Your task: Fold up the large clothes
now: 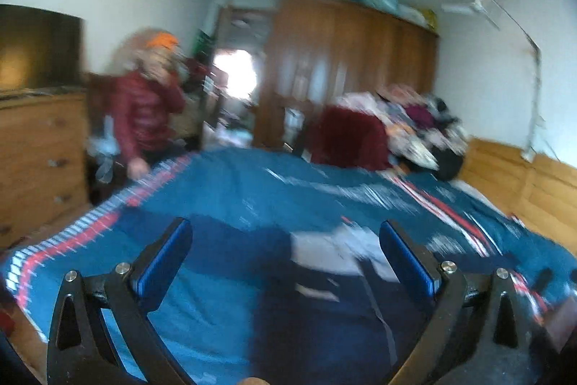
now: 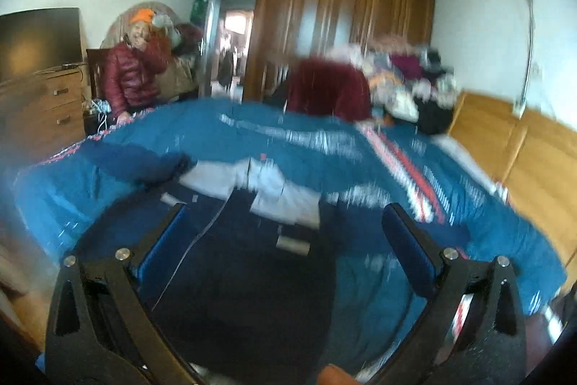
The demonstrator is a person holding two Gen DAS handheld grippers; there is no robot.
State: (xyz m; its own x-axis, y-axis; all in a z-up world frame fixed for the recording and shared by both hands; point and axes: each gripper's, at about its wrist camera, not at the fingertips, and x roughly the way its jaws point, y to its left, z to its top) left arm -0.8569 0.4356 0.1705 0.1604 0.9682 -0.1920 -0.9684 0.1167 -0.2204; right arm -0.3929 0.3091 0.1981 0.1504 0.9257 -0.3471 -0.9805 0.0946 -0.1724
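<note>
A dark navy garment (image 2: 252, 276) with a pale grey lining at its collar (image 2: 267, 186) lies flat on the blue bedspread (image 2: 223, 132), near the front of the bed. The left wrist view shows the same navy garment (image 1: 324, 313) and its grey part (image 1: 324, 251). My left gripper (image 1: 285, 233) hovers above it, open, nothing between its blue pads. My right gripper (image 2: 285, 215) is also open over the garment, with empty fingers. Both views are blurred by motion.
A person in a red puffer jacket (image 2: 131, 78) sits at the bed's far left. A heap of clothes (image 2: 396, 82) lies at the far end by a wooden headboard (image 2: 523, 161). A wardrobe (image 2: 342, 24) stands behind, and a dresser (image 2: 39, 110) with a television on the left.
</note>
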